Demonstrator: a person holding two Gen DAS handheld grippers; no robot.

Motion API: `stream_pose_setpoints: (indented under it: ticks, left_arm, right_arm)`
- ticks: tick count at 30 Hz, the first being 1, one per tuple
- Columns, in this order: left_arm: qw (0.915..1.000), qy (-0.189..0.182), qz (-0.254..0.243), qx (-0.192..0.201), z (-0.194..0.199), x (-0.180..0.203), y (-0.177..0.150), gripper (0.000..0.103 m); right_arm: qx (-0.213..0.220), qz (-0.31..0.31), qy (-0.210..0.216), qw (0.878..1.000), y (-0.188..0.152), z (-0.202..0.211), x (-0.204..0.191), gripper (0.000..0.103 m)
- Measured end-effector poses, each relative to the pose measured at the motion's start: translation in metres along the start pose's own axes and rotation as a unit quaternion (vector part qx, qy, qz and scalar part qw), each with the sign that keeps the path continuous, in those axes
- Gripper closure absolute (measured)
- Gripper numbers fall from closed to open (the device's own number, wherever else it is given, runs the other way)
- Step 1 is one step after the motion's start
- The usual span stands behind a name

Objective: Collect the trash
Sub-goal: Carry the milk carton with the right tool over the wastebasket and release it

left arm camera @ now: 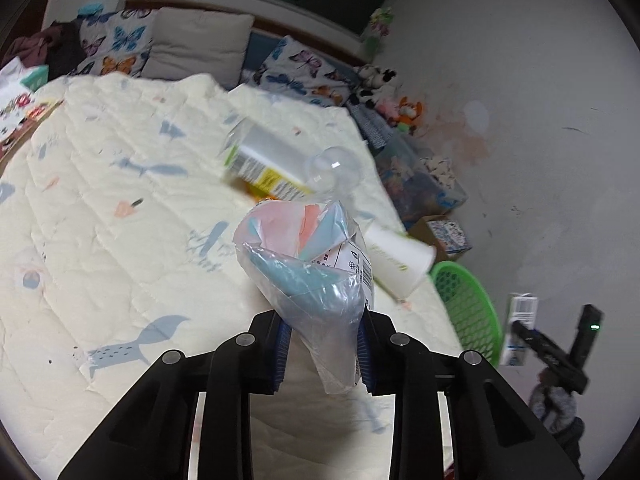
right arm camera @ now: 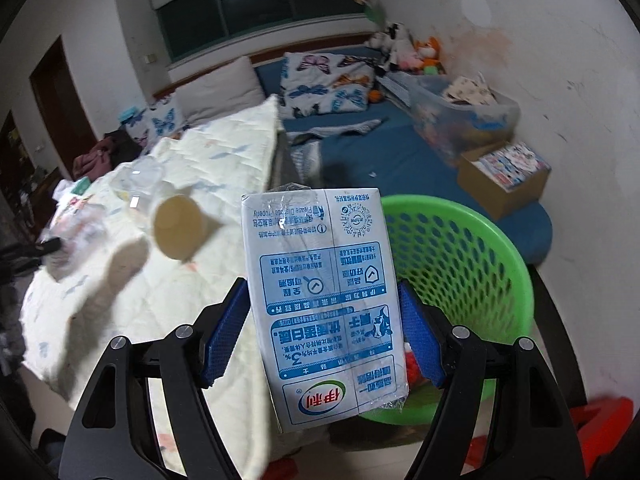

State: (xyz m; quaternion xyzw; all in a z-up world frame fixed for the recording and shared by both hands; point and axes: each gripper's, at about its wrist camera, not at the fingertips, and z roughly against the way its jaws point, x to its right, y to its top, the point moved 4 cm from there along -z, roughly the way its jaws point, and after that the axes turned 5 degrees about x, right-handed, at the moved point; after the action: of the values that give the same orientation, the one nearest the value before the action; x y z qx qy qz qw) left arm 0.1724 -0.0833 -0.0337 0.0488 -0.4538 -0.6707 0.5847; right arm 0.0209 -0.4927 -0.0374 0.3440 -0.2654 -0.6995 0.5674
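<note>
Left wrist view: the left tool [left arm camera: 323, 346] has its blue pads pinched narrow on the lower end of a clear plastic bag [left arm camera: 316, 276] stuffed with pink and blue paper scraps. The bag rises from between the pads, its long axis running up and slightly left, its bulging top pointing away over the quilted bed [left arm camera: 120, 200]. Just beyond it on the quilt lie a carton with a yellow label [left arm camera: 260, 160], a clear plastic cup [left arm camera: 334, 168] and, right of the bag, a white paper cup [left arm camera: 400, 260] on its side with its mouth toward the lower right. A green basket [left arm camera: 468, 308] stands off the bed's right edge.

Right wrist view: the right tool [right arm camera: 324, 332] grips a blue-and-white milk carton [right arm camera: 324, 300] across its flat width, pads on both side edges. The carton stands nearly upright, long axis vertical, its print upside down, the logo end nearest the camera. It seems to hang at the basket's left rim, though depth is hard to judge.
</note>
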Motion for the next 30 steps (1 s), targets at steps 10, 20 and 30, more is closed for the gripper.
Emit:
stream_pose_setpoints:
  ticks: [10, 20, 30]
  left_arm:
    - [0.9964, -0.062, -0.057, -0.012, -0.019, 0.071, 0.012, 0.075]
    - [0.9879, -0.096, -0.112, -0.047, -0.064, 0.138, 0.007, 0.075]
    - [0.9751, -0.129, -0.160, -0.084, -0.104, 0.198, -0.009, 0.075]
  right_arm:
    - [-0.048, -0.047, -0.041, 0.997, -0.026, -0.050, 0.054, 0.030]
    - [-0.057, -0.062, -0.041, 0.996, -0.041, -0.062, 0.063, 0.027]
    - [-0.022, -0.076, -0.047, 0.996, -0.036, -0.022, 0.071, 0.023]
